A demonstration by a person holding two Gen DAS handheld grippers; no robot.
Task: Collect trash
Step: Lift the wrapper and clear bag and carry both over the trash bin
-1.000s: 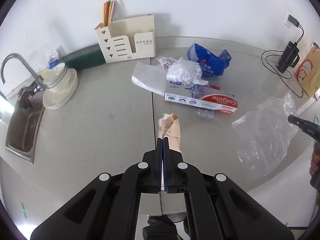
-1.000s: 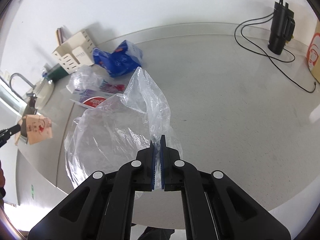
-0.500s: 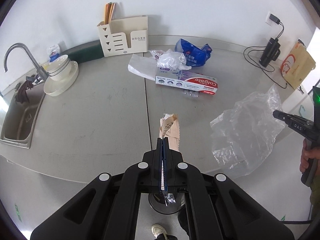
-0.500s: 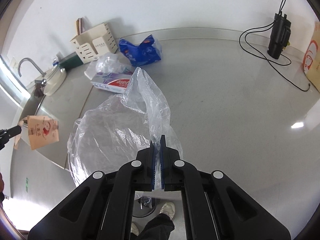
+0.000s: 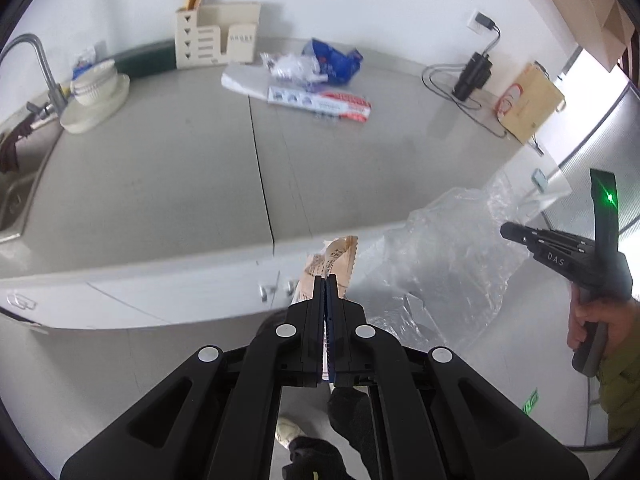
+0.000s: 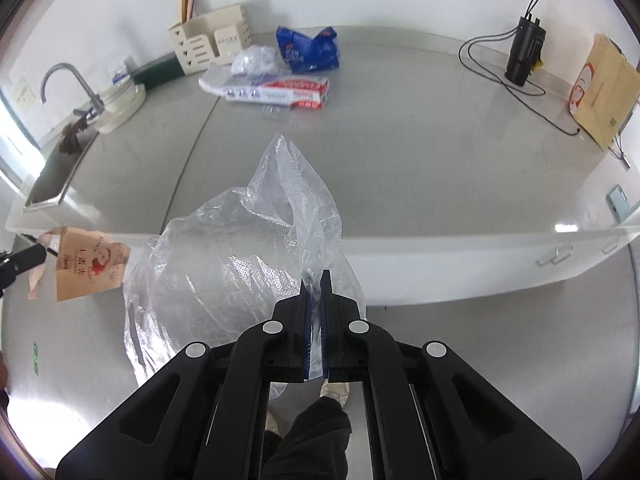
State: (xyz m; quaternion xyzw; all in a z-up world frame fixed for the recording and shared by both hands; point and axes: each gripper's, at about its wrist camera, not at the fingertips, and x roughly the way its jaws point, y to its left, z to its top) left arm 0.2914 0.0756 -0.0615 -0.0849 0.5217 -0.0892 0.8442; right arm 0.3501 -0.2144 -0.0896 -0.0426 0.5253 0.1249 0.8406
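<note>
Right wrist: crinkled clear plastic bag (image 6: 240,264)

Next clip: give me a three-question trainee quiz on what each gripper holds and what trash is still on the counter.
1. True or false: the left gripper is shut on a brown paper wrapper.
2. What does the right gripper hold? A) toothpaste box B) clear plastic bag C) blue packet
3. Fill in: the toothpaste box lies on the ____.

Key: 1 true. 2 B, the clear plastic bag. 3 counter, with the blue packet behind it.
</note>
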